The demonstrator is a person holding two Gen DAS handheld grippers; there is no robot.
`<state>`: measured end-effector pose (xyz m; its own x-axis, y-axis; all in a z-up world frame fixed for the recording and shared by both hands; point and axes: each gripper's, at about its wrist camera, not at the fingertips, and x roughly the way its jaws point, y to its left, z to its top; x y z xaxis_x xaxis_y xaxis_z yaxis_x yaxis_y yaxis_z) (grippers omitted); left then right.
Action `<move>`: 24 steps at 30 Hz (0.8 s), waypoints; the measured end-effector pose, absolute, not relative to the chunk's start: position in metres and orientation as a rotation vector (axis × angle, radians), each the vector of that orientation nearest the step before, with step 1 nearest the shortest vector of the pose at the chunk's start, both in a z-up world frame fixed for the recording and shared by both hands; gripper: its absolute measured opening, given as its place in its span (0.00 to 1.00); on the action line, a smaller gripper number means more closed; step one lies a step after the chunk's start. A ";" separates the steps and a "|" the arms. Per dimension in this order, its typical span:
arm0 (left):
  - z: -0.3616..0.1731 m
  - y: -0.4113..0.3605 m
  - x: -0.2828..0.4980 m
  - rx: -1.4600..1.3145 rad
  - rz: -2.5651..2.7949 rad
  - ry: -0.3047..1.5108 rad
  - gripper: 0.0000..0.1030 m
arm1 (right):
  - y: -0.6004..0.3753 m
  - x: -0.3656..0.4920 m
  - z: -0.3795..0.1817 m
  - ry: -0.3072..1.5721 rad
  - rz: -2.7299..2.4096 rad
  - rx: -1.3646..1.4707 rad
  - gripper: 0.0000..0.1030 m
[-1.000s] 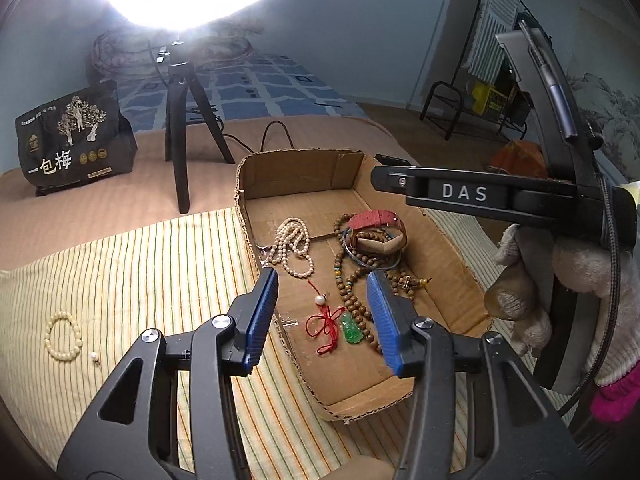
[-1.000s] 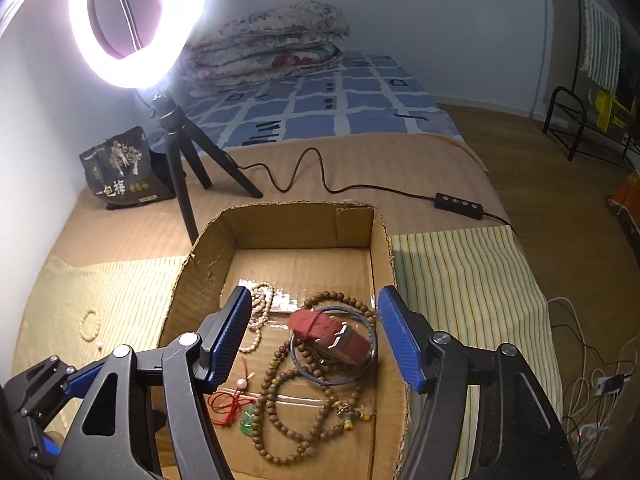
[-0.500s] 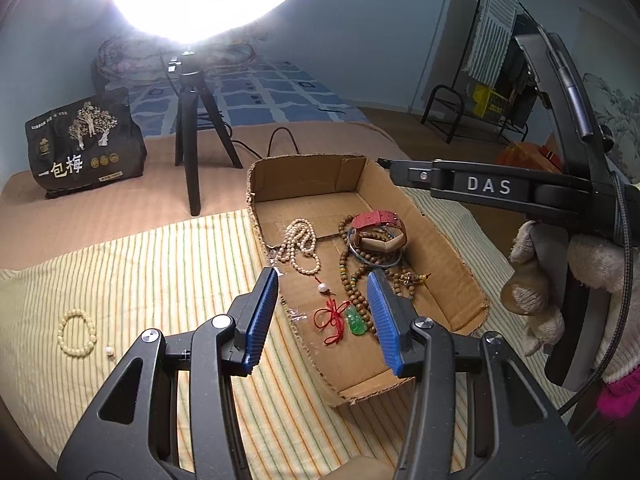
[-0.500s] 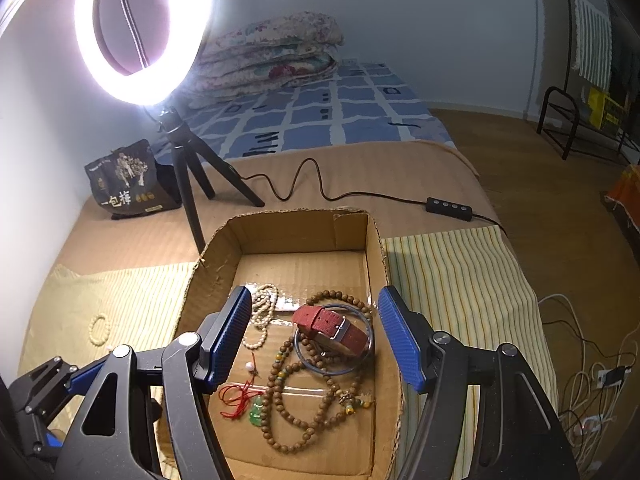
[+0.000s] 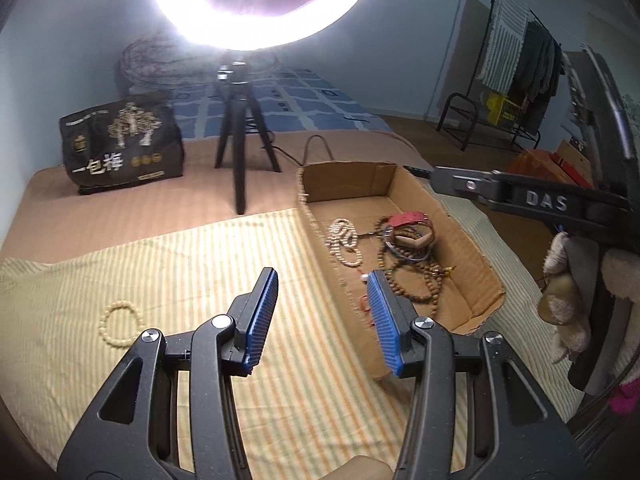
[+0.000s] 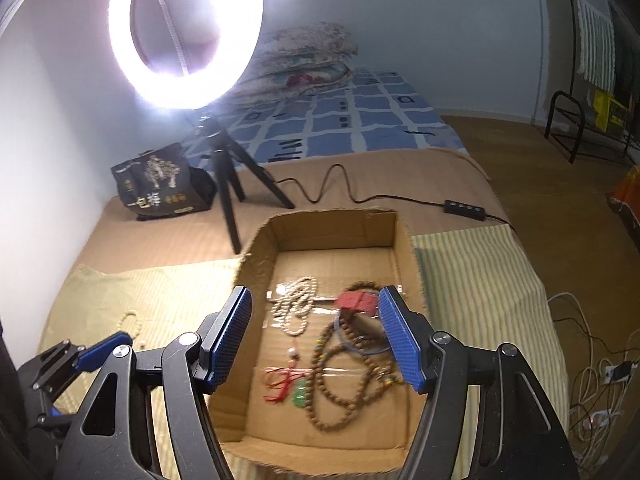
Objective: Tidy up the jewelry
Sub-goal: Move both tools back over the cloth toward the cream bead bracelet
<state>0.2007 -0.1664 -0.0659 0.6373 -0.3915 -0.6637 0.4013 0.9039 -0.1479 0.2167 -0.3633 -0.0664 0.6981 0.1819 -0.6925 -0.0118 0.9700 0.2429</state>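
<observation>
Below, both my grippers' jaws part open and empty, cardboard box point(image 6: 328, 236) of jewelry at frame centre under my right gripper point(image 6: 316, 340), cream bead bracelet point(image 5: 120, 322) lower left of my left gripper point(image 5: 320, 316), on striped cloth point(image 5: 160, 264).

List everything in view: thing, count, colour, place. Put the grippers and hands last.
cardboard box: one, brown, open-topped, on the striped cloth
cream bead necklace: one, off-white, inside the box, far left
wooden bead strand: one long, brown, looped inside the box
red watch strap: one, red, inside the box, far right
green pendant: one, green on red cord, inside the box, near left
cream bracelet: one, off-white, on the cloth left of the box
striped cloth: one, yellow-green, over the bed
ring light: one, white, lit, on a black tripod
black bag: one, black with printed trees, by the wall
left gripper: one, black with blue pads, open, empty
right gripper: one, same colours, open, empty
gloved hand: one, pale glove, on the right gripper's handle
</observation>
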 end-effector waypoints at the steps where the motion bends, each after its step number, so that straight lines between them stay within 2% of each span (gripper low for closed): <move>1: -0.066 -0.161 0.200 0.012 -0.446 0.755 0.46 | -0.360 0.216 -0.065 0.790 0.115 0.225 0.64; 13: -0.071 -0.080 0.203 -0.003 -0.323 0.774 0.46 | -0.293 0.203 -0.063 0.789 0.229 0.197 0.64; 24: -0.100 -0.008 0.218 -0.015 -0.213 0.844 0.46 | -0.226 0.205 -0.084 0.838 0.344 0.142 0.64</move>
